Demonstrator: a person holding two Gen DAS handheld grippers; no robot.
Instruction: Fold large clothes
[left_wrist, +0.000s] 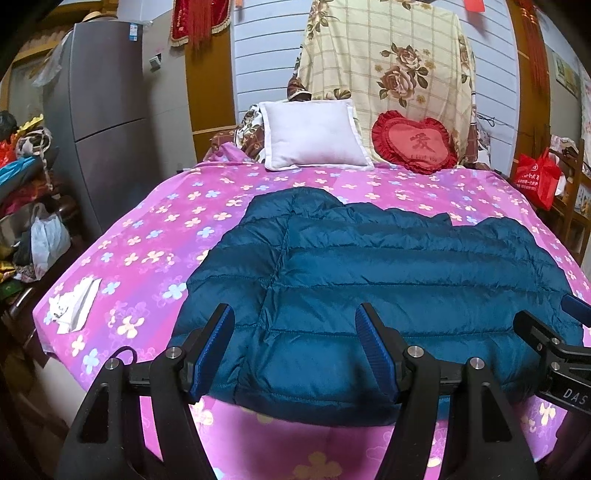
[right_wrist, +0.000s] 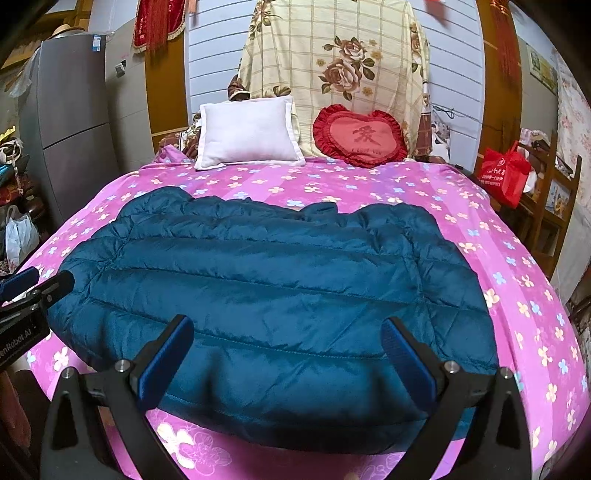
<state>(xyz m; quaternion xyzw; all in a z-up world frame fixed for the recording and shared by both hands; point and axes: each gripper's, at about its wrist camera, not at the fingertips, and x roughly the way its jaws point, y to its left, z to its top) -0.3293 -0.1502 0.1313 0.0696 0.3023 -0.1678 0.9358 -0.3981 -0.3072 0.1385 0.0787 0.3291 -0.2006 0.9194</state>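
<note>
A teal quilted down jacket (left_wrist: 388, 266) (right_wrist: 277, 277) lies spread flat across a pink flowered bedsheet (left_wrist: 147, 229) (right_wrist: 480, 221), its hem toward me. My left gripper (left_wrist: 295, 310) hovers open over the left part of the near hem, its blue pads wide apart and pressing on nothing. My right gripper (right_wrist: 287, 323) stands open the same way over the right part of the hem. Each gripper also shows at the edge of the other view: the right gripper (left_wrist: 554, 332) and the left gripper (right_wrist: 37, 284).
A white pillow (left_wrist: 314, 136) and a red heart cushion (left_wrist: 413, 144) lean at the bed's head under a draped floral blanket (left_wrist: 388, 55). A white folded packet (left_wrist: 74, 306) lies on the sheet's left. A grey fridge (left_wrist: 99, 110) and clutter stand left, a red bag (left_wrist: 535, 177) right.
</note>
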